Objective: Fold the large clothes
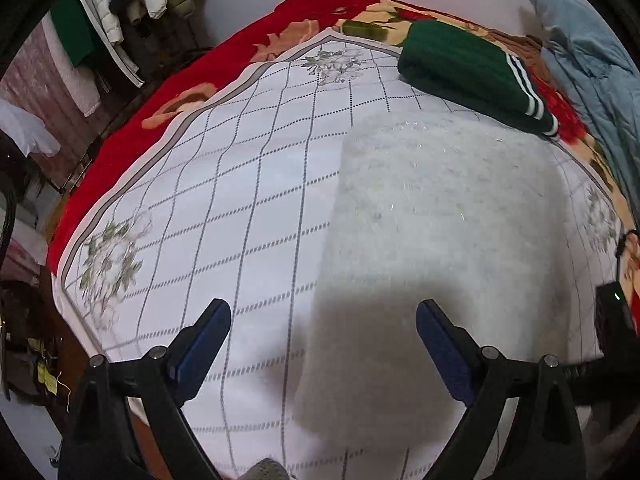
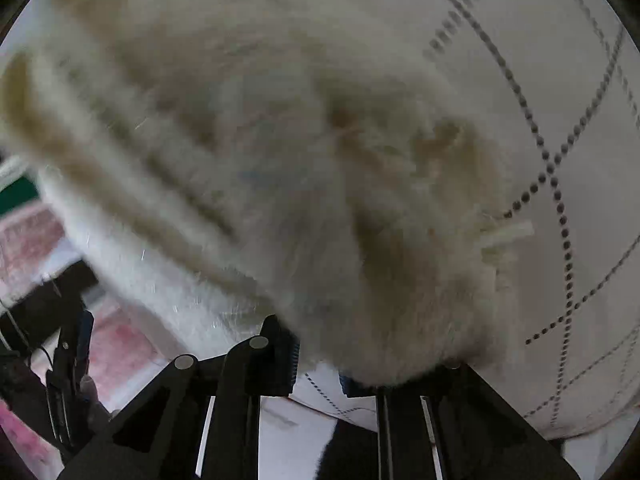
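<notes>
A fluffy white garment [image 1: 440, 216] lies flat in a long folded shape on the white checked bedsheet [image 1: 240, 200]. My left gripper [image 1: 323, 322] is open and empty, hovering above the garment's near left edge. In the right wrist view the same fluffy white garment [image 2: 260, 140] fills the frame, bunched and blurred. My right gripper [image 2: 318, 356] has its jaws close together around a bunch of the garment's fur; the right finger is mostly buried in it. The other gripper [image 2: 72, 360] shows at the lower left of that view.
A folded dark green garment with white stripes [image 1: 472, 72] lies at the far side of the bed on a red floral blanket [image 1: 208, 68]. A light blue quilt [image 1: 592, 72] is at the far right. Clothes hang on a rack [image 1: 120, 8] at the far left.
</notes>
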{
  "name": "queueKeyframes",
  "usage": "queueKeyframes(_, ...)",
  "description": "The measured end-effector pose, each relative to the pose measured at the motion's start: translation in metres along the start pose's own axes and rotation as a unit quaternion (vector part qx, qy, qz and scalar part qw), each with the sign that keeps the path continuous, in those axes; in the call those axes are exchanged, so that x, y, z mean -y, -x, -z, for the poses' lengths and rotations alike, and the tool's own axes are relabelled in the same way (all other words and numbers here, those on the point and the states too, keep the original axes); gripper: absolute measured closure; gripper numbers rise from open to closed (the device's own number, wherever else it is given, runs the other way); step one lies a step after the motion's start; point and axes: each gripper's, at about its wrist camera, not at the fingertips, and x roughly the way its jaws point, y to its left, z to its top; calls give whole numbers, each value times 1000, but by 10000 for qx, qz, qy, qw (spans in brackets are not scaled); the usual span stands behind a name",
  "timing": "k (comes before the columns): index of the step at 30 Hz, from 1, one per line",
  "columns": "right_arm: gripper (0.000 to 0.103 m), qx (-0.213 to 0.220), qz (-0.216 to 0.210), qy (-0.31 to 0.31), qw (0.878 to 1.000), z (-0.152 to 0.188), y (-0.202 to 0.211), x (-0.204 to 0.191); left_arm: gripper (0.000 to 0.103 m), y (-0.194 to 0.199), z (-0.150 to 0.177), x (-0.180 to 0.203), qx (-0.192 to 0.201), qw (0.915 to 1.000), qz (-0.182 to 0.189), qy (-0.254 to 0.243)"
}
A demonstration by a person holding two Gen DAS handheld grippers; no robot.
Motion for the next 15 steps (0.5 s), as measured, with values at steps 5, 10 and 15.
queueKeyframes(5, 81, 78, 230, 722, 9971, 13, 42, -43, 8, -32, -12, 13, -263, 9993, -58, -242)
queueKeyframes(10, 30, 934, 165, 1375, 9859, 10, 104, -107, 8, -35, -10, 19, -194, 9990, -41, -409)
queueKeyframes(15, 27, 1552, -317, 2016, 9666, -45, 103, -178, 8, -36, -11, 16, -250, 9992, 28, -325)
